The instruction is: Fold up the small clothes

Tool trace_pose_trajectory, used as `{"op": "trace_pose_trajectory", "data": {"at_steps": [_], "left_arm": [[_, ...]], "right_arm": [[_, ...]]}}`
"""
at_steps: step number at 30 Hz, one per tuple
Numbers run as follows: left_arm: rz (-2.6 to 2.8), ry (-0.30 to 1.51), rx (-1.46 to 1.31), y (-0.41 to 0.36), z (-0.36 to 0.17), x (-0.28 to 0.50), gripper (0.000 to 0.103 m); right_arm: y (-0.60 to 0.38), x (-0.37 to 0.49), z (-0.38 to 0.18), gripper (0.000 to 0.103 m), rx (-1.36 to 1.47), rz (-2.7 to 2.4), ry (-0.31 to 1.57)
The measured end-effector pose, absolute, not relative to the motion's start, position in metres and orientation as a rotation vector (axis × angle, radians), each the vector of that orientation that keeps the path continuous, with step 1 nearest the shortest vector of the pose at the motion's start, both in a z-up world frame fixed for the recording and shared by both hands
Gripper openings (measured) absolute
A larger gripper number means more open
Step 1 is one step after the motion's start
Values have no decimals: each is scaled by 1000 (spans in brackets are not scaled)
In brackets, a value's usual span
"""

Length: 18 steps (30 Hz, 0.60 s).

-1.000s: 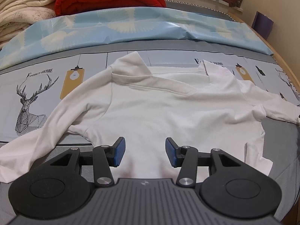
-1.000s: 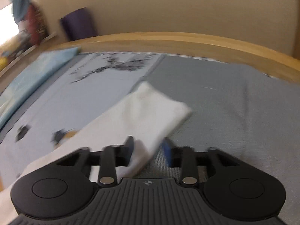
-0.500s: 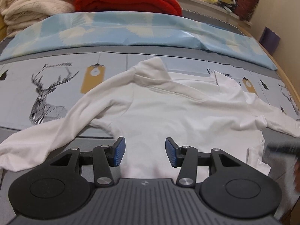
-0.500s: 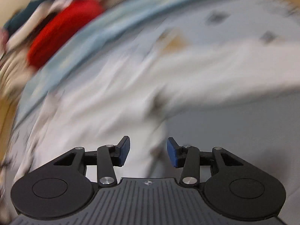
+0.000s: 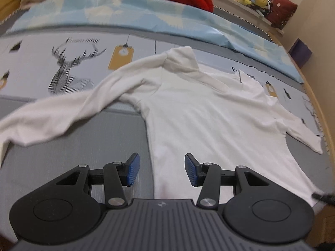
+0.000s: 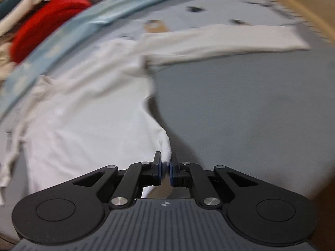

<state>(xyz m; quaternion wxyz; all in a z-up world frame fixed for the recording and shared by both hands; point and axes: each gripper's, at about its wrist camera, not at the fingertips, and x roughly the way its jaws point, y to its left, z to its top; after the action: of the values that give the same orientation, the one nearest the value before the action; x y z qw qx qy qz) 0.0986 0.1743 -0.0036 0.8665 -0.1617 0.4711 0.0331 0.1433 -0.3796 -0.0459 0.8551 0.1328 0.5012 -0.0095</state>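
White cotton shirt (image 5: 209, 115) lies spread flat on the bed (image 5: 73, 146), sleeves out. Left gripper (image 5: 160, 169) hovers released over the hem, which it should pinch next; that edge is hidden below.

Right gripper (image 6: 165, 168) is closing on the shirt's bottom corner (image 6: 165, 148); blur leaves the grip's depth uncertain.

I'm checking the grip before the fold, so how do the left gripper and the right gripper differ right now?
The left gripper stands open and holds nothing, above the side edge of the white shirt; the right gripper is closing, its pads pinching a hem corner of that shirt. The left view is fairly sharp, the right view blurred. Both point down at the same shirt on the bed.
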Motion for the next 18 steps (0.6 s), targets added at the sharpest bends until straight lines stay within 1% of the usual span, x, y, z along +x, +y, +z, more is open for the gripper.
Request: {"op": "trace_pose_trajectory", "data": {"at_steps": [2,4,6,7,8,9,10,12,16,18], "left_arm": [[62,981,-347,177,2,79,52],[63,989,-340,176,-3,57,52],[73,1015,-366,175,-20,37,52],[71,1031,-387,173,-31,30,52],[71,1057,-415,171,-48,22,52],[72,1092,-436,169,-63,17,52],[75,1141,-449,166,-79,13,52],[70,1233,-455,157,-101,8,50],[-27,1276,-354,134,-114,5,52],[-48,1323,-303,124,-126,1,50]], "right_arm": [[-399,117,-52,6,289,-69,1090],[-413,99,-70,6,341,-106,1146],[-415,91,-87,7,350,-129,1180],[-415,90,-92,10,344,-120,1180],[-413,91,-96,10,334,-103,1181],[-411,93,-98,14,316,-92,1180],[-411,93,-101,23,295,-92,1171],[-413,94,-104,32,267,-117,1152],[-424,97,-111,36,333,-126,1150],[-422,97,-118,36,336,-124,1176]]}}
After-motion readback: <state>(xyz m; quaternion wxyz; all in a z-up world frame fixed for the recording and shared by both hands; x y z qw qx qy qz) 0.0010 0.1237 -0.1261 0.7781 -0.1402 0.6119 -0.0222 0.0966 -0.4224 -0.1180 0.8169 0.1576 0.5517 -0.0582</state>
